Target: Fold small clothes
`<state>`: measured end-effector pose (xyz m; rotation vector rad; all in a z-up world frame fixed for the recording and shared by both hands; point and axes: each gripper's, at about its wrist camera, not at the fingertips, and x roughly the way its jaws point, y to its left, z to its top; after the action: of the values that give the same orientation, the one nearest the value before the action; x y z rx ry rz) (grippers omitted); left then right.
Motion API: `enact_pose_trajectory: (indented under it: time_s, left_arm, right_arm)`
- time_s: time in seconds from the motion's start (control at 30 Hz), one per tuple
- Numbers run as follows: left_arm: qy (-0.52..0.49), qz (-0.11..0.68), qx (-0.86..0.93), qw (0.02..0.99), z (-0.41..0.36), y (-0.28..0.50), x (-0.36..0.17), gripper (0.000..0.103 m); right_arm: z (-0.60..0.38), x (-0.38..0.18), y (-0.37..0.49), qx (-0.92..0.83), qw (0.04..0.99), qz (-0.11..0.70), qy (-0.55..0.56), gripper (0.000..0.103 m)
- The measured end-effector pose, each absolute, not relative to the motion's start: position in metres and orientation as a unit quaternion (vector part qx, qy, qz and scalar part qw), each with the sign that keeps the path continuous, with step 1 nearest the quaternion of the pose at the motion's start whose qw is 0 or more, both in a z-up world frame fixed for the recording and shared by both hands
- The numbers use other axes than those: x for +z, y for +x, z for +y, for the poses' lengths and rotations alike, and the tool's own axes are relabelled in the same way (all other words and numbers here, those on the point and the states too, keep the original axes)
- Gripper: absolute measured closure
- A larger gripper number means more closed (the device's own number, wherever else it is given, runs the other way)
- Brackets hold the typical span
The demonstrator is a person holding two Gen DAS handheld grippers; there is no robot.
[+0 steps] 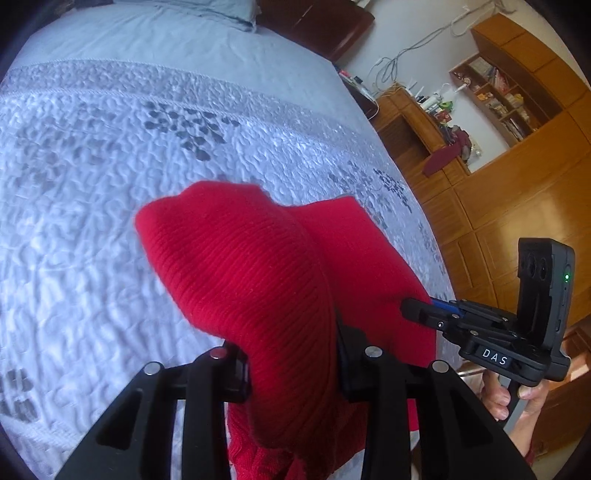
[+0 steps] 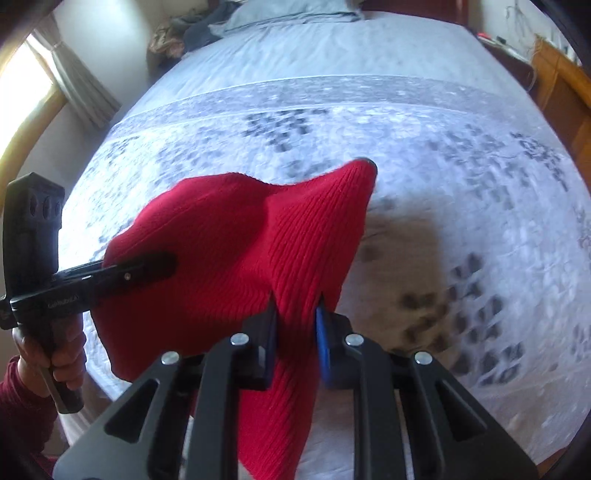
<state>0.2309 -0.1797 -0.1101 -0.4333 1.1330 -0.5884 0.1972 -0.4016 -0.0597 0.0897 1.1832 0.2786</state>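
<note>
A red knitted garment hangs in the air above the bed, held by both grippers. My left gripper is shut on one part of it, the cloth bunched between the fingers. My right gripper is shut on another part of the red garment. In the left wrist view the right gripper reaches in from the right and pinches the cloth. In the right wrist view the left gripper comes in from the left, closed on the cloth. The garment's lower part drapes below both grippers.
A bed with a white-and-grey quilted cover fills the space under the garment; it also shows in the right wrist view. Pillows lie at the head. Wooden cabinets and shelves stand to the right. A window with curtain is on the left.
</note>
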Motion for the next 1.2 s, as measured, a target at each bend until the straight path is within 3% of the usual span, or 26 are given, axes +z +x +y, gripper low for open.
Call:
enact_pose_trajectory:
  time_s: [0.13,0.23,0.3,0.33,0.5,0.73,0.77,0.83,0.9,1.0,1.2]
  left_arm:
    - [-0.178,0.554,-0.234,0.779,-0.212,0.252,-0.16,0.069]
    - [-0.166,0.575,-0.208,0.773,-0.219,0.252,-0.193,0.063]
    - [-0.157,0.569,-0.208,0.781,-0.216,0.245,-0.192,0.052]
    - [-0.151,0.572,-0.207,0.78,-0.215,0.241,-0.19,0.05]
    - [-0.162,0.589,-0.212,0.763,-0.197,0.205,-0.181,0.034]
    - [-0.138,0.583,-0.192,0.777,-0.196,0.149,-0.17,0.033]
    - [-0.132,0.581,-0.188,0.78,-0.198,0.146,-0.17,0.035]
    - [-0.116,0.587,-0.19,0.778,-0.206,0.144,-0.175,0.045]
    - [-0.096,0.606,-0.188,0.767,-0.214,0.147,-0.18,0.071]
    - [-0.104,0.616,-0.188,0.758,-0.212,0.149,-0.178,0.083]
    - [-0.066,0.621,-0.201,0.755,-0.21,0.136,-0.177,0.085]
  right_arm:
    - [-0.444,-0.123,0.229,0.118,0.798,0.586,0.08,0.085]
    - [-0.461,-0.146,0.227,0.133,0.789,0.588,0.118,0.076]
    - [-0.465,-0.144,0.219,0.13,0.795,0.582,0.112,0.057]
    - [-0.466,-0.141,0.215,0.128,0.797,0.581,0.107,0.054]
    - [-0.465,-0.131,0.173,0.148,0.787,0.59,0.103,0.051]
    - [-0.466,-0.148,0.114,0.162,0.758,0.617,0.134,0.051]
    - [-0.465,-0.151,0.111,0.16,0.756,0.62,0.133,0.052]
    - [-0.464,-0.157,0.109,0.152,0.75,0.628,0.142,0.066]
    - [-0.466,-0.16,0.111,0.149,0.746,0.631,0.152,0.087]
    - [-0.473,-0.145,0.108,0.16,0.751,0.622,0.157,0.091]
    - [-0.477,-0.146,0.098,0.155,0.747,0.635,0.122,0.093]
